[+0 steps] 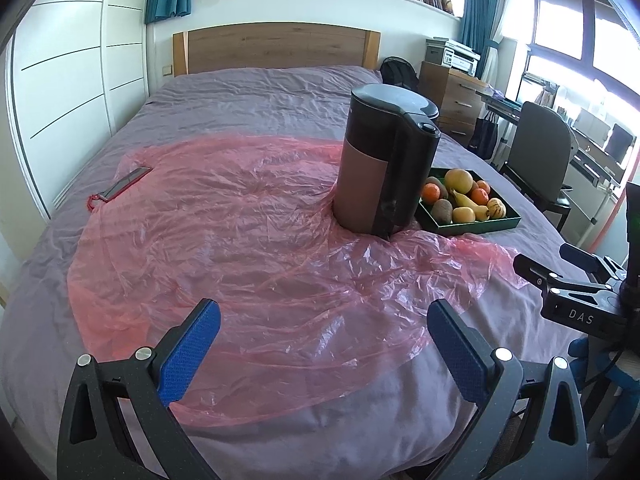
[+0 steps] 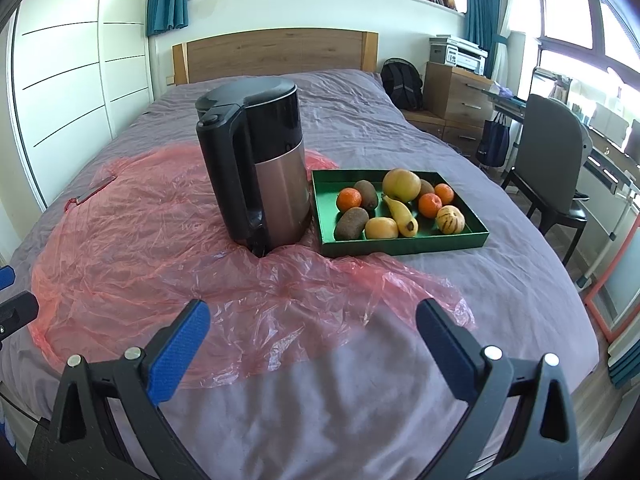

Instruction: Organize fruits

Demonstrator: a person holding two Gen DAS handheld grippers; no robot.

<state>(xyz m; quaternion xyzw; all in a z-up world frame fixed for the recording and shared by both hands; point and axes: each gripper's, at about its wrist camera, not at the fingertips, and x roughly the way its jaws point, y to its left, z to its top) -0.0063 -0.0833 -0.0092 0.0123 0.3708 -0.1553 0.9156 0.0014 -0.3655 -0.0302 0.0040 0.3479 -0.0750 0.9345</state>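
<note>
A green tray point(image 2: 404, 244) sits on the bed right of a black and steel kettle point(image 2: 260, 164). It holds several fruits: a large yellow pomelo point(image 2: 401, 185), oranges point(image 2: 348, 199), kiwis point(image 2: 351, 223), a banana point(image 2: 401, 216) and a striped yellow fruit point(image 2: 450, 219). In the left wrist view the tray point(image 1: 480, 227) is partly hidden behind the kettle point(image 1: 384, 164). My left gripper point(image 1: 324, 344) stands open over the pink plastic sheet point(image 1: 240, 248). My right gripper point(image 2: 312, 340) is open above the near bed edge, well short of the tray. Nothing is between either pair of fingers.
A flat grey case with a red cord point(image 1: 124, 186) lies at the sheet's far left. The wooden headboard point(image 2: 276, 54) is at the back. A chair point(image 2: 552, 164), a drawer unit point(image 2: 456, 96) and a desk stand to the right of the bed.
</note>
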